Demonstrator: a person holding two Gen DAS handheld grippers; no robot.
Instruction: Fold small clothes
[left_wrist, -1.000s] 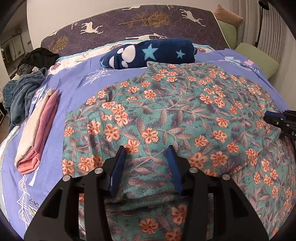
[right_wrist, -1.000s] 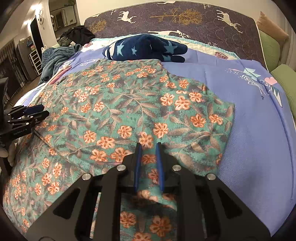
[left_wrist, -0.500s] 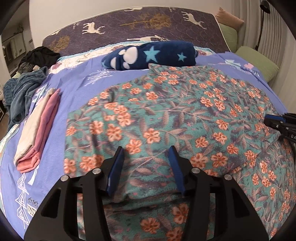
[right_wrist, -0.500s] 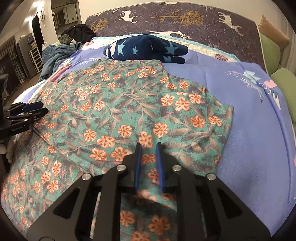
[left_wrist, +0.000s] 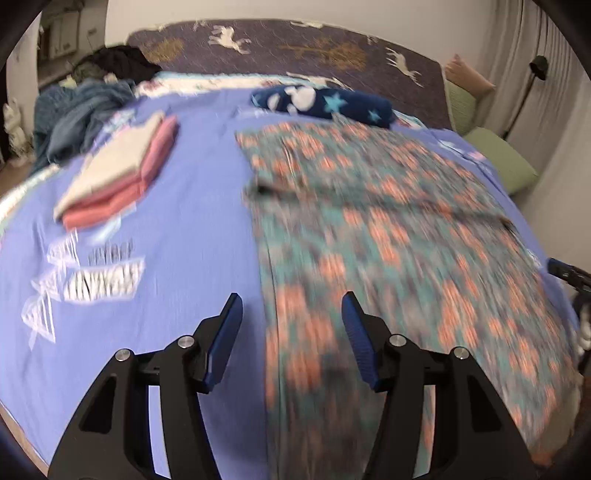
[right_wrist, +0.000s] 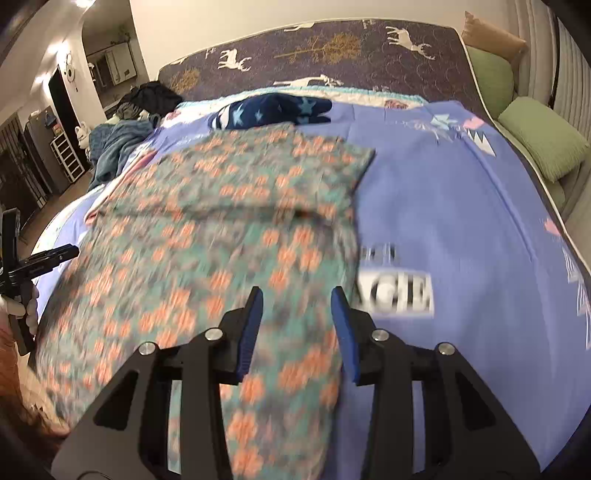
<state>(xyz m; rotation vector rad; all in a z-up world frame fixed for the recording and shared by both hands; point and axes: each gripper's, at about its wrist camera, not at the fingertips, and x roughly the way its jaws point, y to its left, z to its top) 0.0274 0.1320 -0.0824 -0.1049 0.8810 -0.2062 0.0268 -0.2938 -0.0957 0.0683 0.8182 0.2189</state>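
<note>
A teal garment with orange flowers (left_wrist: 388, 229) lies on the blue bedsheet (left_wrist: 177, 236) with its far part folded over; it also shows in the right wrist view (right_wrist: 221, 236). Both views are motion-blurred. My left gripper (left_wrist: 291, 314) is open and empty above the garment's left edge near the bed's front. My right gripper (right_wrist: 296, 310) is open and empty above the garment's right edge. Each gripper's tip shows at the side of the other's view: the right gripper (left_wrist: 565, 273) and the left gripper (right_wrist: 48, 258).
A folded cream and pink stack (left_wrist: 122, 170) lies left of the garment. A navy star blanket (left_wrist: 325, 103) lies behind it. Dark and blue clothes (left_wrist: 81, 114) are heaped at the far left. Green cushions (right_wrist: 543, 144) line the right side.
Both grippers have let go of the garment and pulled back toward the near edge. The right jaws have opened. The garment's near part now lies folded over the far part.
</note>
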